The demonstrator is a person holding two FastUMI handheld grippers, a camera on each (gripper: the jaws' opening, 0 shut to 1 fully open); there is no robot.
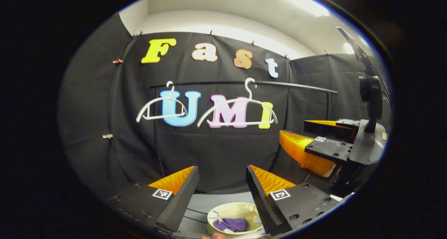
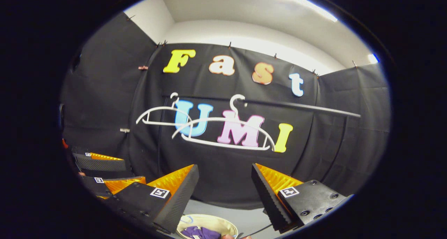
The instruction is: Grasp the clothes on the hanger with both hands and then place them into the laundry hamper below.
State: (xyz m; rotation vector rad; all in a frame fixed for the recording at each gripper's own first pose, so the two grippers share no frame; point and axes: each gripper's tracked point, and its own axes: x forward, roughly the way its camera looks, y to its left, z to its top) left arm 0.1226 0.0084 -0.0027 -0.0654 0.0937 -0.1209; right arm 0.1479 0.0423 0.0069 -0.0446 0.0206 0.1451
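Note:
Purple clothes [image 1: 232, 224] lie inside the round cream laundry hamper [image 1: 223, 210] on the floor, low between my left gripper's fingers. The same hamper [image 2: 216, 221] with the purple clothes [image 2: 199, 232] sits at the bottom of the right gripper view. Two bare white hangers [image 1: 162, 106] [image 1: 237, 111] hang on a black rail [image 1: 297, 86]; in the right gripper view the hangers [image 2: 162, 114] [image 2: 223, 130] overlap. My left gripper [image 1: 221, 176] is open and holds nothing, above the hamper. My right gripper [image 2: 225, 174] is open too, and it also appears at the right [image 1: 316, 134] of the left gripper view.
Black cloth walls close in the booth on three sides. The grey floor [image 1: 227, 197] runs under the rail. A black camera mount [image 1: 371, 92] rides on the right gripper. My left gripper [image 2: 104, 172] shows at the lower left of the right gripper view.

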